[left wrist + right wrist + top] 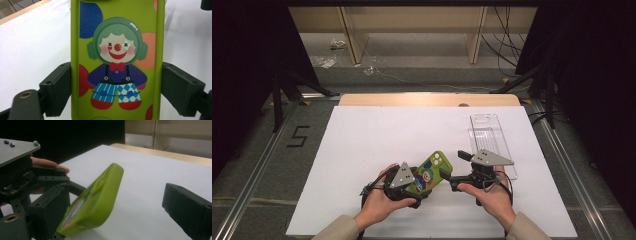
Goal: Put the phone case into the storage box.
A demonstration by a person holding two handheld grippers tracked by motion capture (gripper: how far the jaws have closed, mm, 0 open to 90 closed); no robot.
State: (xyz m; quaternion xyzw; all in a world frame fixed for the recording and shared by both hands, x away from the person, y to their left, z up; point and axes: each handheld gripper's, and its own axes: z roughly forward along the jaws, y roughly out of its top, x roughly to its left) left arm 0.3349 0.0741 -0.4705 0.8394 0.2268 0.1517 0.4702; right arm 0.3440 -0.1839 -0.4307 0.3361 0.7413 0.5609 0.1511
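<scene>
Green silicone, printed with a clown, sits squeezed between the black pads of the left gripper (418, 192): in the left gripper view the two pads press on the long edges of the phone case (117, 60), so that claw has firm hold of it by its sides, with the lower end toward the hand and the camera end pointing away. In the high view the case (430, 172) is held tilted above the white sheet (377, 135) near the person's edge of the table, its camera cut-out toward the far side. The right gripper (454, 168) stands just beside it with its jaws spread wide and nothing between the pads; in the right gripper view the case's green edge (100, 200) lies next to one jaw while the other jaw stands well apart, so I judge this claw is not gripping. Farther out, on the right half of the sheet, a clear plastic tray (489, 135) lies flat, and whether it holds anything I cannot tell. Judging from how things lie, the case is picked up and secured, which looks like the first part of the work; what seems left is for the free claw to take or work on the case, perhaps toward that tray, though where it ends up is only a guess.
</scene>
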